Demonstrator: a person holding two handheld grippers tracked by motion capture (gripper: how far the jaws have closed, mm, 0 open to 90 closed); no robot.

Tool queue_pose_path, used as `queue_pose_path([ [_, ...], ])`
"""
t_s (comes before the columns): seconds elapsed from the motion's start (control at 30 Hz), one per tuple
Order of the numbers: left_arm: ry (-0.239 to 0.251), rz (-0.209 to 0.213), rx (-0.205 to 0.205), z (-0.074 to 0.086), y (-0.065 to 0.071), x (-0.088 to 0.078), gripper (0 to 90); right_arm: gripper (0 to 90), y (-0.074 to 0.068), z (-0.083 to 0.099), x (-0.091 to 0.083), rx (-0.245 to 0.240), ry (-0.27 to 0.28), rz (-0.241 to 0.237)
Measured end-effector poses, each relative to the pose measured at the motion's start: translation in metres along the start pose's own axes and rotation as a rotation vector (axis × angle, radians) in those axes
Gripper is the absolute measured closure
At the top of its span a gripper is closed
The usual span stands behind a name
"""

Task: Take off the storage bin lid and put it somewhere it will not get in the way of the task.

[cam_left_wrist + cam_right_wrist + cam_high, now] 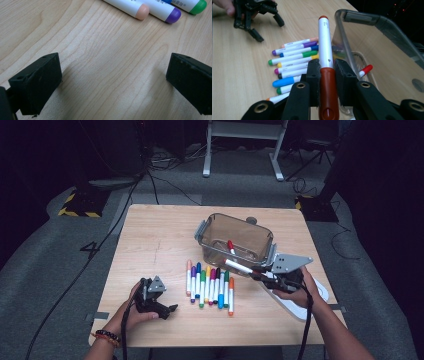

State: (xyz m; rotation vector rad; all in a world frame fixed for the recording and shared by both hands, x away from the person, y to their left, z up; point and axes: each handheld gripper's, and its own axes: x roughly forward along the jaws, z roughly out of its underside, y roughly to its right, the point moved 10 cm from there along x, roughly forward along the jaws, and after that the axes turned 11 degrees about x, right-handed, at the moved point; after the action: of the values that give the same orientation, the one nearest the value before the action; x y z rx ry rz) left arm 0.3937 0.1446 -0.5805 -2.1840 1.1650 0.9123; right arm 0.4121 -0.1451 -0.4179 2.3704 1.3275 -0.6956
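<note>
**Operator:** Report the held item and the state of the right gripper's jaws.

**Inspector:** The brown-capped marker (325, 57) is pinched between the jaws of the right gripper (327, 75). The pads press on both sides of the brown cap; the white barrel projects forward past the jaws. In the high view the marker (239, 267) is clear of the worktop (150, 240), its far end just at the near rim of the clear container (235, 240).

**Operator:** Contents of the container?

**Inspector:** One red-capped marker (231, 246) lies inside, leaning against the near wall. In the right gripper view its red cap (366, 70) shows through the container wall (372, 40), to the right of the held marker.

**Operator:** What lies beside the container?

**Inspector:** A row of markers (210, 285) lies side by side on the worktop, in front of the container and to its left. A white lid (295, 307) lies on the worktop below the right hand (295, 292), right of the container.

**Operator:** Left gripper status?

**Inspector:** The left gripper (167, 310) is well apart from the container, left of the marker row. Its jaws are spread wide with bare worktop between them. In the left gripper view, peach (142, 11), purple (173, 15) and green (198, 6) marker ends lie beyond the jaws.

**Operator:** Obstructions?

**Inspector:** The container's near wall stands directly ahead of the held marker.
</note>
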Motion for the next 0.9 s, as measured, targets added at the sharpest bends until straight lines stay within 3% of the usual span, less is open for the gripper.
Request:
queue_pose_path([
  [0.37,0.000,0.004,0.002,0.000,0.000,0.000,0.3,74.5,0.040,-0.031,0.024,0.011,-0.012,0.029],
  [0.63,0.001,0.008,0.003,0.000,0.000,0.000,0.2,74.5,0.073,-0.031,0.055,0.058,-0.086,0.039],
  [0.9,0.001,0.008,0.003,0.000,0.000,0.000,0.1,74.5,0.089,-0.026,0.081,0.079,-0.157,0.028],
])
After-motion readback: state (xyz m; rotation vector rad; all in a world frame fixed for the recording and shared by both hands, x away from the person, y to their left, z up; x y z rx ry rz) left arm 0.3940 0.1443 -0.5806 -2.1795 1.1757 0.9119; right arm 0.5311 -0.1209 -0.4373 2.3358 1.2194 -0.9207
